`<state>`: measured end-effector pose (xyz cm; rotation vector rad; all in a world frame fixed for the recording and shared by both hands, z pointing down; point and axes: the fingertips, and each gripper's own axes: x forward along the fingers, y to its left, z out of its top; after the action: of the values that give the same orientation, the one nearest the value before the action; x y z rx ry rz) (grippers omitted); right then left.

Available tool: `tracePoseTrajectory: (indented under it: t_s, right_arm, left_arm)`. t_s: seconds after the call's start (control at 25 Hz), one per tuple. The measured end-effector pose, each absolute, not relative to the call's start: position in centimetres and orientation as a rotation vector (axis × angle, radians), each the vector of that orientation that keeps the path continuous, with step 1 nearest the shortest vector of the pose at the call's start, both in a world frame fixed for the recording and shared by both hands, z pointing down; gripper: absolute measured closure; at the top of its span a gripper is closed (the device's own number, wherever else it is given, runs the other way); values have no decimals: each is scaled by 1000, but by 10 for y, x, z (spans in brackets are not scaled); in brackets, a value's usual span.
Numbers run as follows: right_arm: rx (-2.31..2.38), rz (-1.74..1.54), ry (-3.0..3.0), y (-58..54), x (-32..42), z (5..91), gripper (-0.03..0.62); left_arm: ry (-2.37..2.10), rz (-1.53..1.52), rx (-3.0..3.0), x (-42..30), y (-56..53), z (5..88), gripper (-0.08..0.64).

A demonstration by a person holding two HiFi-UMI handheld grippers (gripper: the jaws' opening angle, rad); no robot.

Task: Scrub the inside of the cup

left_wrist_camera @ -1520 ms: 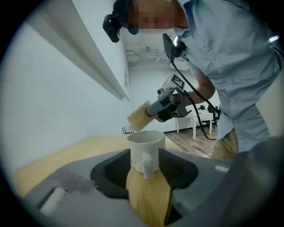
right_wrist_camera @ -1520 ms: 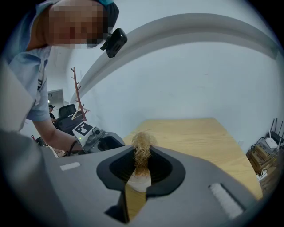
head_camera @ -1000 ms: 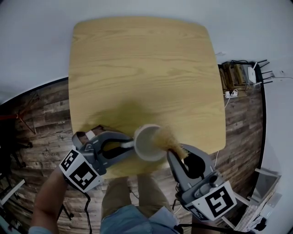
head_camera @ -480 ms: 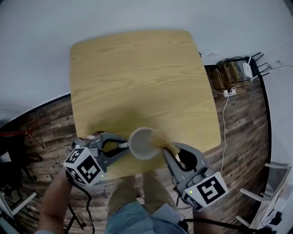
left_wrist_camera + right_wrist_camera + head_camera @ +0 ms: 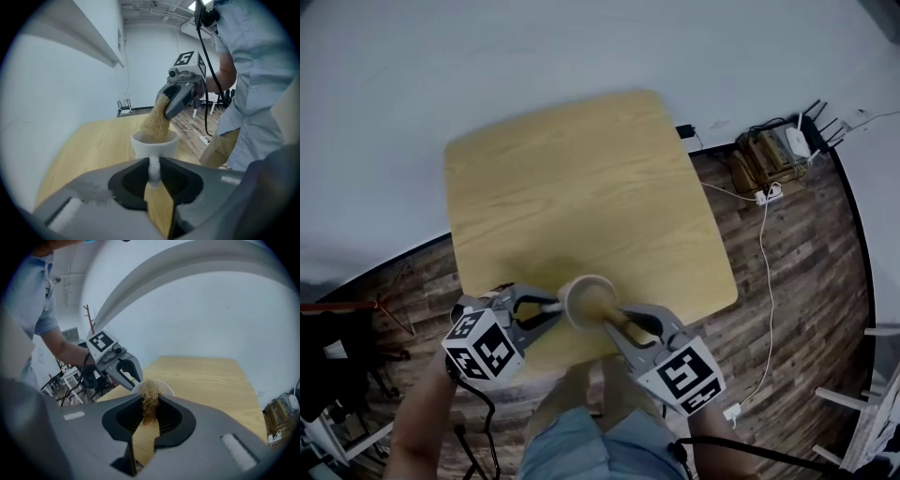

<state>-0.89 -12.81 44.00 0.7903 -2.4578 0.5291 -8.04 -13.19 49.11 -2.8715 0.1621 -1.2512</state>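
A white cup (image 5: 589,300) is over the near edge of the wooden table (image 5: 581,187). My left gripper (image 5: 555,306) is shut on the cup's handle (image 5: 153,169), which shows pinched between the jaws in the left gripper view. My right gripper (image 5: 617,320) comes from the right and is shut on a tan fibrous scrubber (image 5: 150,403). The scrubber's free end (image 5: 157,123) dips into the cup's mouth (image 5: 154,139). In the right gripper view the cup's rim (image 5: 164,386) peeks out behind the scrubber, with the left gripper (image 5: 125,372) beyond it. Whether the cup rests on the table I cannot tell.
The person's legs (image 5: 581,422) stand at the table's near edge. On the plank floor to the right lie a white cable (image 5: 764,281), a power strip (image 5: 766,194) and a pile of gear (image 5: 769,150) by the wall. Chairs (image 5: 70,378) stand behind the left gripper.
The right gripper has moved closer to the cup and the scrubber has gone from the cup's right rim further into its mouth. The head view has tilted, so the table sits lower in frame.
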Motion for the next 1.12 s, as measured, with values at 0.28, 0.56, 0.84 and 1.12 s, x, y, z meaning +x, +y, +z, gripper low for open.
tracePoseTrajectory:
  t_s: [0.28, 0.56, 0.84, 1.12]
  right_arm:
    - [590, 382, -2377, -126, -8, 455, 529]
    - [454, 314, -2371, -136, -15, 474, 529]
    - [411, 248, -2268, -142, -15, 500, 531]
    - [304, 357, -2169, -131, -12, 510, 532]
  left_arm:
    - [131, -1289, -2784, -51, -131, 474, 465]
    - [100, -1306, -2735, -38, -124, 467, 465]
    - [110, -1293, -2713, -36, -126, 465, 466]
    - [158, -1274, -2719, -35, -129, 464, 465]
